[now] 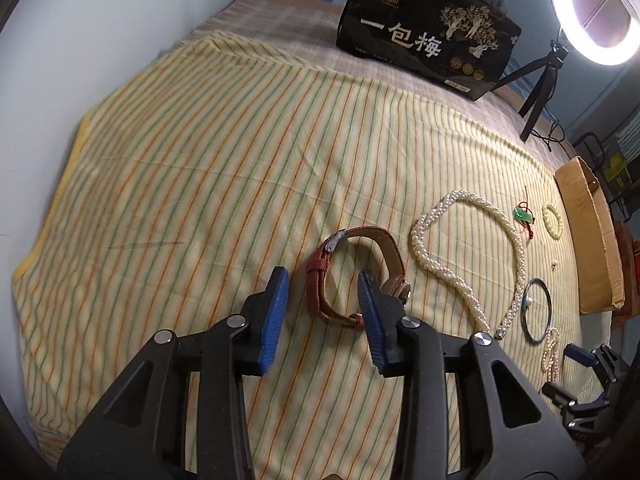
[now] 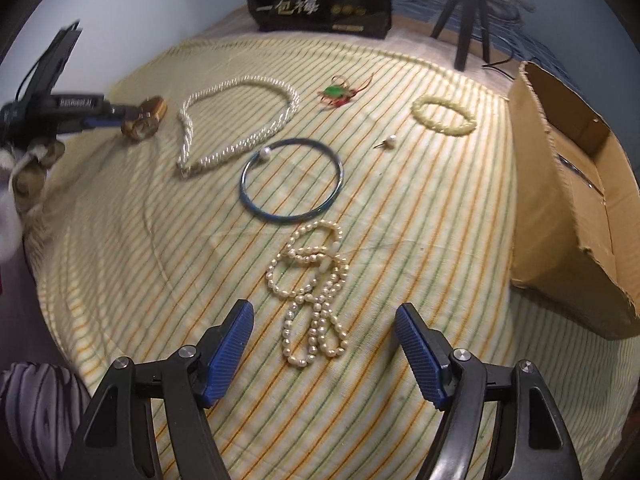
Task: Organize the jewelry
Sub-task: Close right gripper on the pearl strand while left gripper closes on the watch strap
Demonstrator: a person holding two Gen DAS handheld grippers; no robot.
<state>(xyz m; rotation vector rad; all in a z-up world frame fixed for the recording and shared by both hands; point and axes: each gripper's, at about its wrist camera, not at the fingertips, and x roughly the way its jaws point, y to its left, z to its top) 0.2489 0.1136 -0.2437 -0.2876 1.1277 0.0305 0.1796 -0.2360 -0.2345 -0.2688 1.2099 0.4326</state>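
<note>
1. The left gripper (image 1: 323, 296) stood with jaws apart, straddling one side of the watch (image 1: 357, 276) strap on the striped cloth (image 1: 200, 184); contact could not be confirmed.
2. The right gripper (image 2: 325, 334) hovered with jaws wide apart over the tangled pearl string (image 2: 314, 292).
3. The blue bangle (image 2: 292, 180) and twisted pearl necklace (image 2: 240, 120) lay beyond; the cardboard box (image 2: 568, 200) sat to the right.
</note>
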